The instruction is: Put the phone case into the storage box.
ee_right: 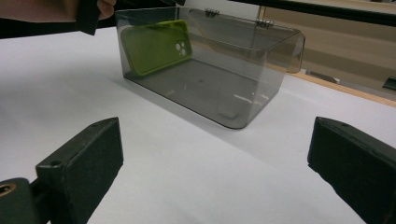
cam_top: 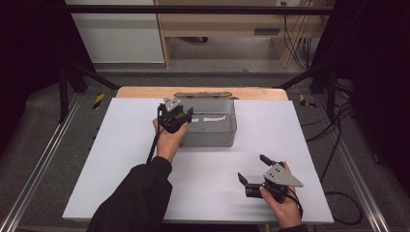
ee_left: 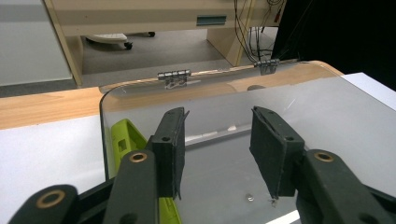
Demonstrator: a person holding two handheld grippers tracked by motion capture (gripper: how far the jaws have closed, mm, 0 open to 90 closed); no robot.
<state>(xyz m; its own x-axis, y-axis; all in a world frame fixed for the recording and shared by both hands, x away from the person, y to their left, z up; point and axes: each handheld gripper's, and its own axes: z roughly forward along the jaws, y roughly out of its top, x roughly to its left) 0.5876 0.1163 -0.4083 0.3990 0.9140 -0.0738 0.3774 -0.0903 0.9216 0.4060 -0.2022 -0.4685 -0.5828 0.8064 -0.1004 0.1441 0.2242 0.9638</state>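
Observation:
A smoky clear plastic box [cam_top: 215,133] stands at the back middle of the white tabletop [cam_top: 116,164], its hinged lid [cam_top: 203,95] folded back. Inside it a lime-green phone case [ee_right: 156,45] leans on edge against the box's left end wall, and its corner [ee_left: 122,140] shows beside my left jaw. My left gripper [cam_top: 187,116] hovers over that left end, jaws partly apart with nothing between them [ee_left: 217,140]. At the front right my right gripper [cam_top: 251,167] rests low over the table, wide open and empty [ee_right: 215,154], facing the box [ee_right: 243,70].
The white sheet lies on a wooden table whose edge [cam_top: 145,92] shows behind the box. Black frame rails run along both sides, and cables [cam_top: 333,145] trail off to the right. A wooden desk [cam_top: 227,29] stands farther back on the floor.

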